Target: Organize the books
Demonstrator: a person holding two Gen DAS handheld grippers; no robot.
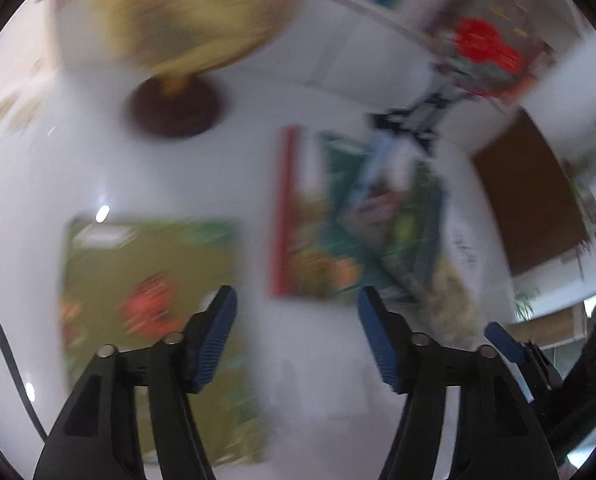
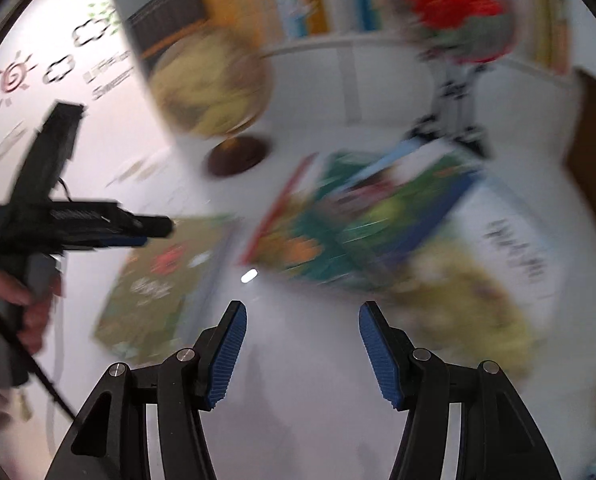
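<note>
fingers: black, silver pivot screws
pads: blue, ribbed
left gripper: black body, thin black cable

An olive-green book lies flat left of the fingers, apart from overlapping teal and green books fanned ahead.

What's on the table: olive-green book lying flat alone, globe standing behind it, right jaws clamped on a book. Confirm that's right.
Not quite. The right gripper holds nothing; the right wrist view shows its jaws open over bare table. The olive-green book does lie flat alone, globe standing behind.
</note>
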